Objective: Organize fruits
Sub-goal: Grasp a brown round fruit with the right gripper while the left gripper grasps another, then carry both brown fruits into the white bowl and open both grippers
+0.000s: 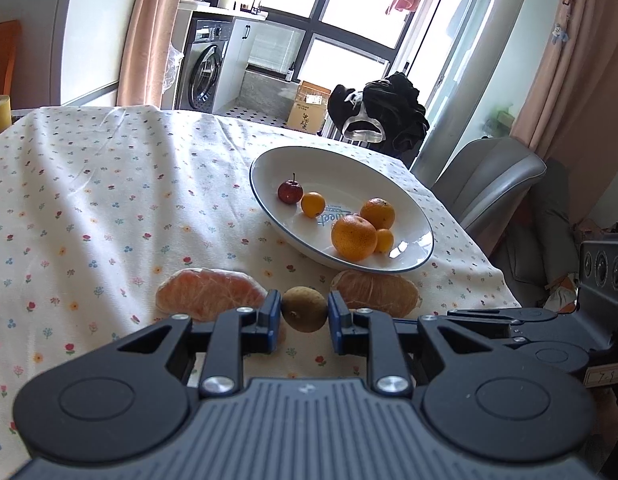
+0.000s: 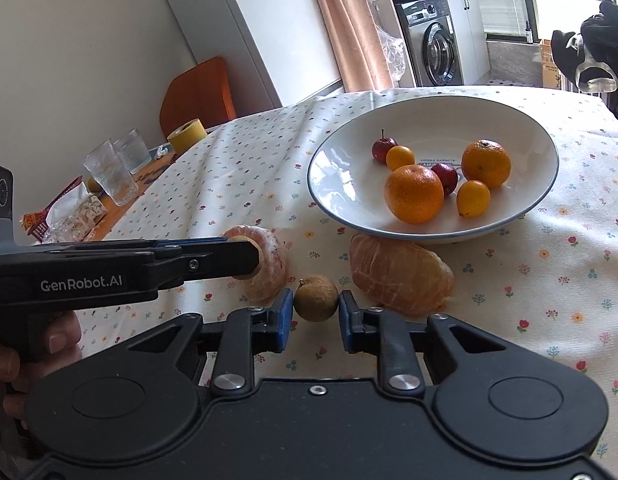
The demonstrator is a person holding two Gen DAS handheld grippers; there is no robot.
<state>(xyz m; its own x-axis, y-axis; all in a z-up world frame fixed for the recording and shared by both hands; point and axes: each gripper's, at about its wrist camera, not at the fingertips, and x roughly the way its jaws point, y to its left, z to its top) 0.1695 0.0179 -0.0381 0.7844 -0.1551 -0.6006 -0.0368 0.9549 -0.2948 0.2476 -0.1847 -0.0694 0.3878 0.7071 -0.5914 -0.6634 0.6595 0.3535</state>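
Observation:
My left gripper [image 1: 304, 312] is shut on a brown longan [image 1: 304, 309] just above the flowered tablecloth. In the right wrist view it comes in side-on from the left, with that longan [image 2: 249, 258] at its tips. My right gripper [image 2: 316, 308] has its blue pads pressed to both sides of a second longan [image 2: 316, 298]. Two peeled orange halves [image 2: 269, 264] [image 2: 401, 276] lie just beyond the grippers; the left wrist view shows the same halves [image 1: 211, 294] [image 1: 377, 290]. Behind them, a white plate [image 1: 341, 152] [image 2: 429, 100] holds two mandarins, two kumquats and small red fruits.
Two drinking glasses [image 2: 109, 176], a yellow tape roll [image 2: 187, 134] and snack wrappers [image 2: 61, 212] sit at the table's far left. A grey chair [image 1: 489, 184] stands past the right table edge. A hand [image 2: 29, 352] holds the left gripper's handle.

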